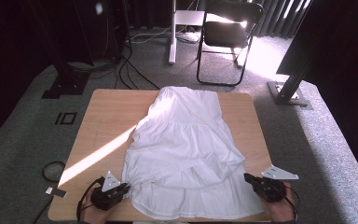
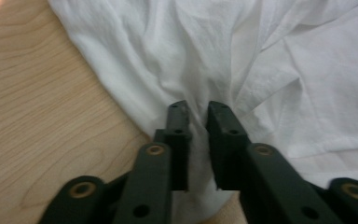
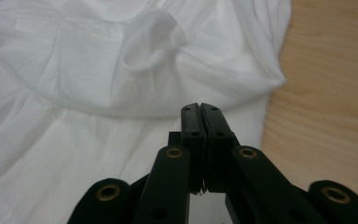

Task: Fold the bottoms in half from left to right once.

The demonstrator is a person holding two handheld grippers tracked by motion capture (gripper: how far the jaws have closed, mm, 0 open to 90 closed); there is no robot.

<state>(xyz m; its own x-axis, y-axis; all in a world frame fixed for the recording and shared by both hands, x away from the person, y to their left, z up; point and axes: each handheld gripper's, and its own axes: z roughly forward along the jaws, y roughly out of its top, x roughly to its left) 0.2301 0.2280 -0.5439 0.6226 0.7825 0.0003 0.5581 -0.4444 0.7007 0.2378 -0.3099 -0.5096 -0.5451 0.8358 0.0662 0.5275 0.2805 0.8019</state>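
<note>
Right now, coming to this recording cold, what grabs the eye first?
A white dress spread over the middle of the wooden table, hem toward the person. At its near corners sit the left gripper, narrowed on a fold of the hem, and the right gripper, shut at the cloth's edge. A bright sun stripe crosses the table's left half.

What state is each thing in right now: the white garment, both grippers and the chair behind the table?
White garment: spread flat on the table, rumpled, hem toward the person.
Left gripper: nearly shut, cloth between the jaws.
Right gripper: jaws shut, whether cloth is pinched is unclear.
Chair: unfolded, empty.
</note>
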